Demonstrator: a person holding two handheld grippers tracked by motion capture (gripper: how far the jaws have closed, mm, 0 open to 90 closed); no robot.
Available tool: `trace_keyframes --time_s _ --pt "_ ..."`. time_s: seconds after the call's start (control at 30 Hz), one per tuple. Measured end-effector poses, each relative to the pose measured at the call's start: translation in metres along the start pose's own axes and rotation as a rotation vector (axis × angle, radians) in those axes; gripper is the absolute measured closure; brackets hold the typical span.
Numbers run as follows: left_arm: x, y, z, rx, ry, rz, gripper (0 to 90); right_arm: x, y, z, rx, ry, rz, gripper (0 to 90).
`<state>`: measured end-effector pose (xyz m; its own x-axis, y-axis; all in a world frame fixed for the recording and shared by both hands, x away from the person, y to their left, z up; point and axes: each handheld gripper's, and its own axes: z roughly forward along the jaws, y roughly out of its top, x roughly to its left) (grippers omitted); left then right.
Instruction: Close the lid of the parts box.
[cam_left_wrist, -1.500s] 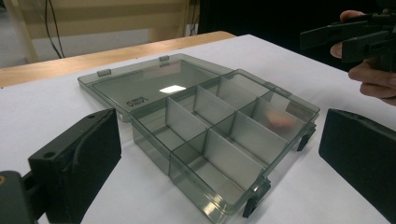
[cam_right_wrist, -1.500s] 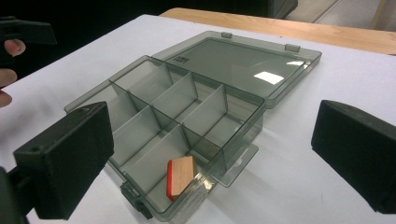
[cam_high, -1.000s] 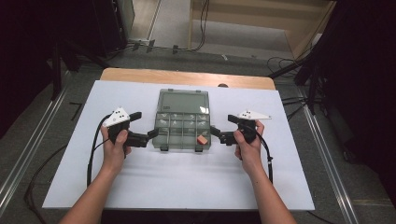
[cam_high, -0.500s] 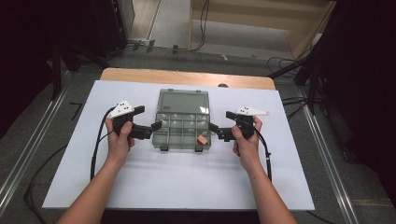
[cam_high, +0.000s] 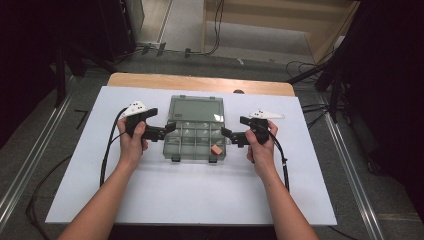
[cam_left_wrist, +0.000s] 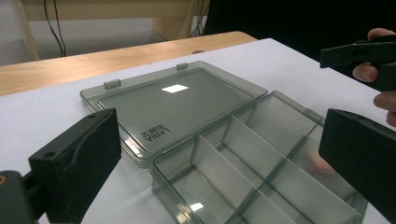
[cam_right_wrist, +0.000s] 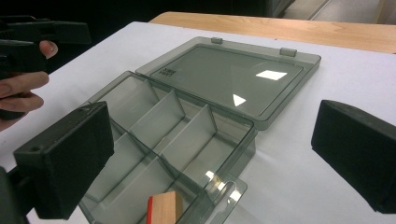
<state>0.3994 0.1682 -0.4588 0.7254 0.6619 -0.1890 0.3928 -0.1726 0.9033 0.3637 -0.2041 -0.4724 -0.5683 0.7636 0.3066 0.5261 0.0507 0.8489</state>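
Both grippers, left (cam_high: 170, 128) and right (cam_high: 225, 133), are closing in, jaws spread, at nine and three o'clock of the box (cam_high: 195, 140) sitting mid-table, lid (cam_high: 196, 109) lying flat open. It's looking light, stiff, slippery plastic; gripping the side walls seems safest.

The open organizer box (cam_high: 195, 140) blocked the table's (cam_high: 200, 190) middle between both claws; the near table lay free.

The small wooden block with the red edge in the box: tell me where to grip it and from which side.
Grip the small wooden block with a red edge across its two broad wooden faces, coming from above. It lies in a near corner compartment of the open clear smoky plastic box, whose walls probably block a sideways approach; the right hand-held gripper is nearest.
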Motion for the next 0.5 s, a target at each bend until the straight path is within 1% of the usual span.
trace_keyframes --time_s 0.07,0.27,0.37,0.43,0.5 --pt "0.002 0.000 0.003 0.004 0.004 -0.001 0.0 -0.001 0.000 0.002 0.002 -0.004 0.001 0.0" --pt "0.009 0.002 0.014 0.014 0.013 -0.025 0.0 -0.006 0.004 0.007 0.011 -0.005 0.012 0.0" --pt "0.014 0.003 0.016 0.009 0.023 -0.034 0.0 -0.009 0.006 0.011 0.018 -0.007 0.017 0.0" --pt "0.018 0.004 0.017 0.003 0.020 -0.054 0.0 -0.010 0.006 0.012 0.018 -0.004 0.023 0.0" --pt "0.022 0.005 0.017 -0.006 0.005 -0.083 0.0 -0.012 0.007 0.014 0.016 -0.002 0.028 0.0"
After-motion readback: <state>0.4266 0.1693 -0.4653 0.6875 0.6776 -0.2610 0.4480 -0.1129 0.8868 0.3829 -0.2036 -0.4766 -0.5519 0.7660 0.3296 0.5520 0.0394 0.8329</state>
